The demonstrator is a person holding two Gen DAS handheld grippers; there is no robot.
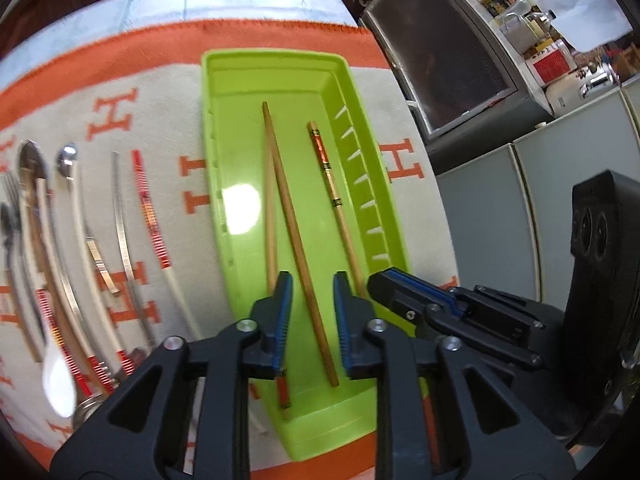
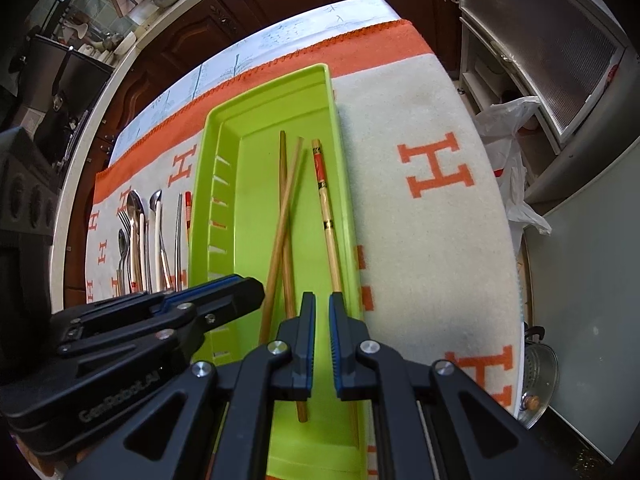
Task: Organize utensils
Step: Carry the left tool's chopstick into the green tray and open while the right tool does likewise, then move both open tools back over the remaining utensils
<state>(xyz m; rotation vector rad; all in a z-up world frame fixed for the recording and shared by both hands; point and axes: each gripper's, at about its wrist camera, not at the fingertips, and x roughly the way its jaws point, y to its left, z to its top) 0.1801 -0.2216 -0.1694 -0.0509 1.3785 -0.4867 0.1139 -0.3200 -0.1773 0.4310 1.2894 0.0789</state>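
The left hand-held gripper (image 1: 313, 312), fingers parted, straddles a plain bamboo chopstick (image 1: 298, 236) lying in the green tray (image 1: 224, 152). The right hand-held gripper (image 2: 322, 332) hovers alongside, fingers together and empty. Spoons (image 1: 34, 184) line the blanket-covered table (image 1: 404, 208).

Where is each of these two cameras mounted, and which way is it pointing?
Left wrist: rides the left gripper, looking steeply down into the green tray; its jaws and the right gripper show.
Right wrist: rides the right gripper, looking down the same tray; its jaws and the left gripper show.
Shared: tray, chopsticks, blanket.
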